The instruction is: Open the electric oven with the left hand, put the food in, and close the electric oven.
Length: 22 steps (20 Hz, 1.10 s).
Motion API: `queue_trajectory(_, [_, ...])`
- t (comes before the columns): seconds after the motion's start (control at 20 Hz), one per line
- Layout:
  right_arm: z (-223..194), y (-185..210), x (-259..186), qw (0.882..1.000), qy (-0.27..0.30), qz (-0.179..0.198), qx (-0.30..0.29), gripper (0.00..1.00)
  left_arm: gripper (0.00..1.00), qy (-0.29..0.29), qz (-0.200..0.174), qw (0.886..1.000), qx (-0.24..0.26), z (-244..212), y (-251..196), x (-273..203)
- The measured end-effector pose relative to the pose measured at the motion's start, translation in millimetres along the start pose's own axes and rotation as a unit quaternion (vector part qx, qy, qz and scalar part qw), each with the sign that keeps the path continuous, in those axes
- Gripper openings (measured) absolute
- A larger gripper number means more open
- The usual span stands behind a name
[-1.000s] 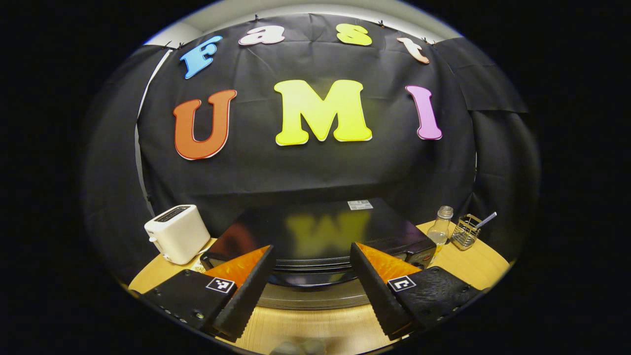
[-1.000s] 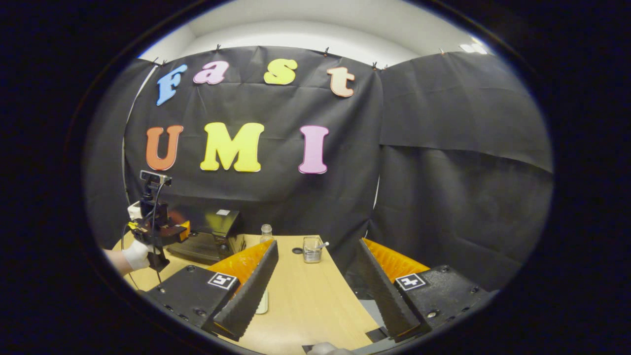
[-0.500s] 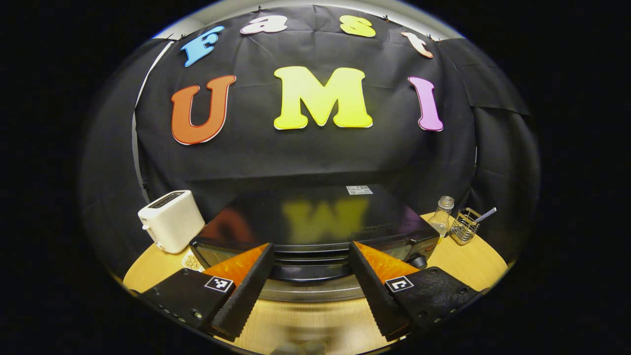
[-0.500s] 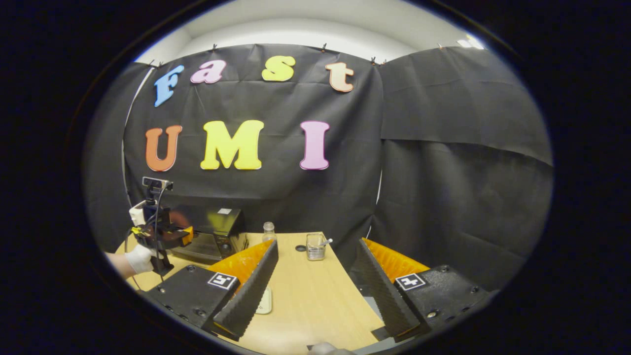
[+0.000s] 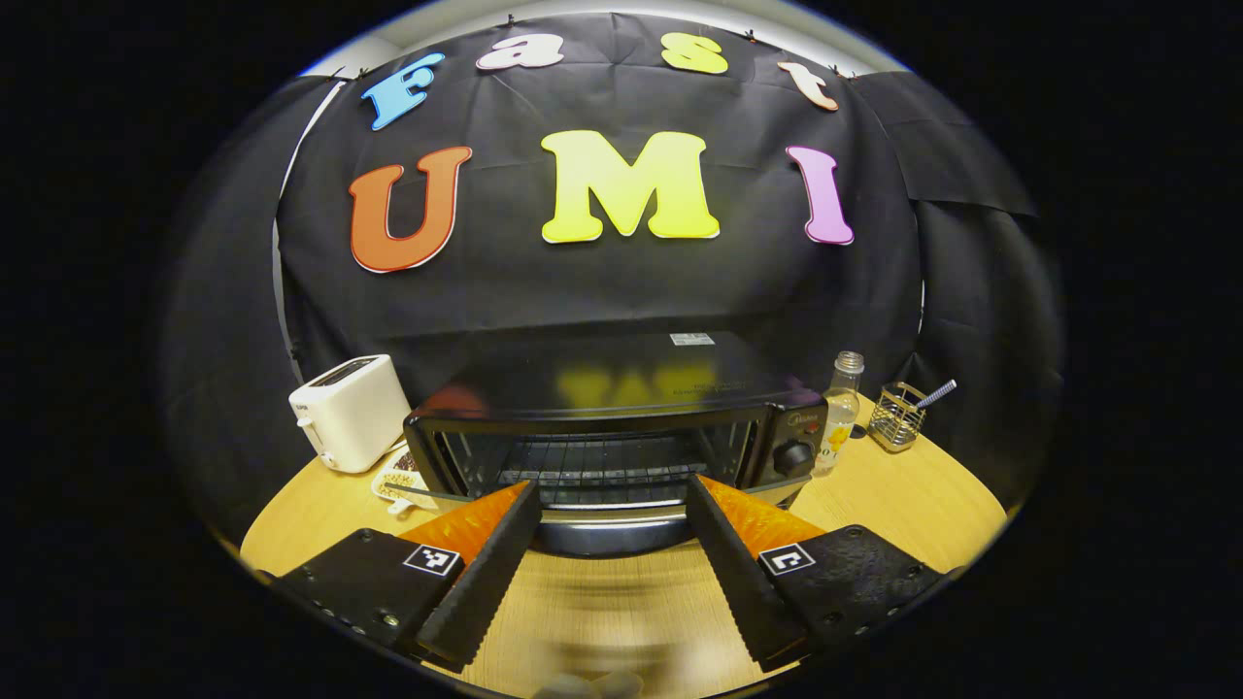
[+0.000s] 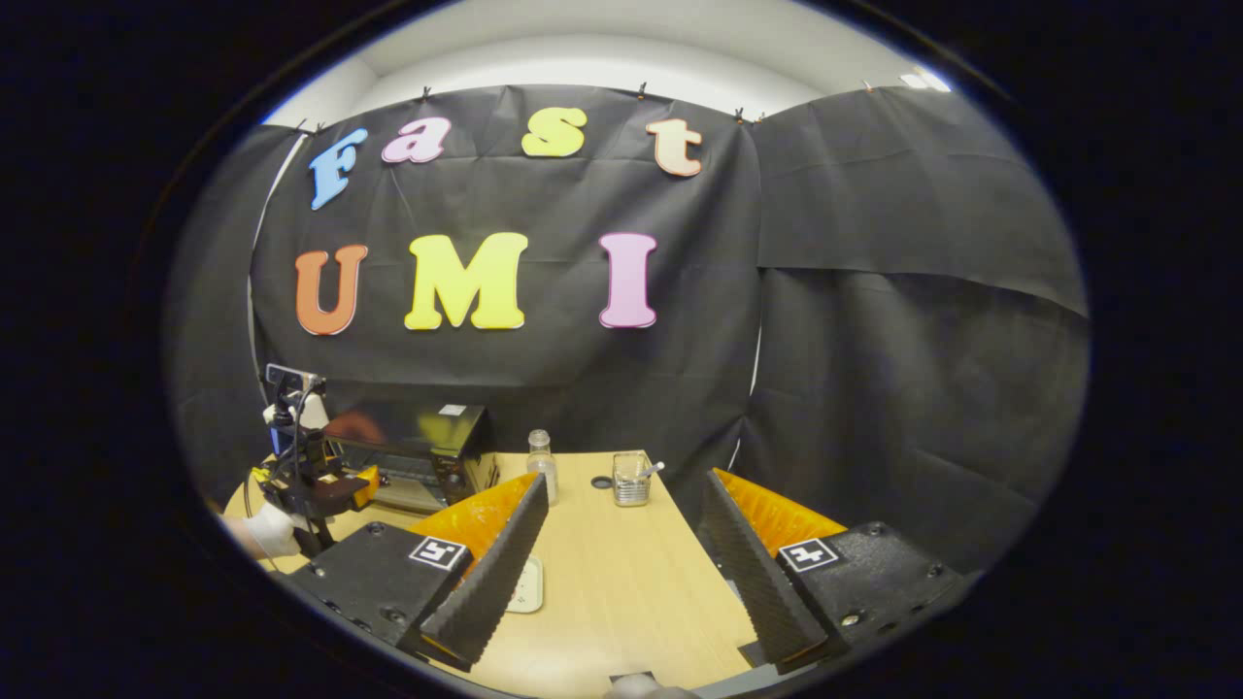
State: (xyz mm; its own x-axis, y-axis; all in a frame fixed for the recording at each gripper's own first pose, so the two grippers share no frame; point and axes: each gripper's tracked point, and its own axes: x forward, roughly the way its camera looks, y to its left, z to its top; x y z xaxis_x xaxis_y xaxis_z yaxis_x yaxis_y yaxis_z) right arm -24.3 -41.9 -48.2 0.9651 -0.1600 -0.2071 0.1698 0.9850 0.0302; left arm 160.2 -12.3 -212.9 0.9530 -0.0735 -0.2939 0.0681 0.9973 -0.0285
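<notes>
The black electric oven (image 5: pixel 621 388) stands straight ahead on the wooden table (image 5: pixel 903 515), its knob (image 5: pixel 796 456) at the right. The wire rack (image 5: pixel 602 466) shows plainly. The door seems let down toward me, its front edge between my fingers; I cannot be sure. My left gripper (image 5: pixel 612 485) is open with nothing in it. A small dish of brownish food (image 5: pixel 398 478) sits left of the oven. In the right gripper view, a gloved hand (image 6: pixel 267 532) holds the left gripper (image 6: pixel 316 485) before the oven (image 6: pixel 422 447). My right gripper (image 6: pixel 623 478) hangs open over the table.
A white toaster (image 5: pixel 350 424) stands left of the oven. A small glass bottle (image 5: pixel 843 408) and a wire holder with a straw (image 5: pixel 898 417) stand to its right. A flat white object (image 6: pixel 527 587) lies on the table behind my right gripper's left finger.
My left gripper has dropped and drawn back from the oven: its top filled the view before, now its front and rack face me. The right gripper has barely shifted.
</notes>
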Motion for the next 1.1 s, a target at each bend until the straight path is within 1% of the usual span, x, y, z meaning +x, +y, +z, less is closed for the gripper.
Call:
queue_trajectory(0.25, [-7.1,1.0,-6.9,1.0,0.006,0.002,-0.002,1.0,0.96,0.021,-0.003,1.0,-0.003,-34.9,-2.4,-22.8])
queue_trajectory(0.75, [-27.7,3.3,-12.9,1.0,0.027,0.006,-0.008,1.0,0.96,0.06,-0.005,0.998,-0.001,-91.9,-8.4,-41.2])
queue_trajectory(1.1, [-39.4,-1.1,-8.2,0.999,0.04,0.008,-0.007,1.0,0.96,0.122,-0.005,0.992,-0.022,-137.5,-10.1,-42.3])
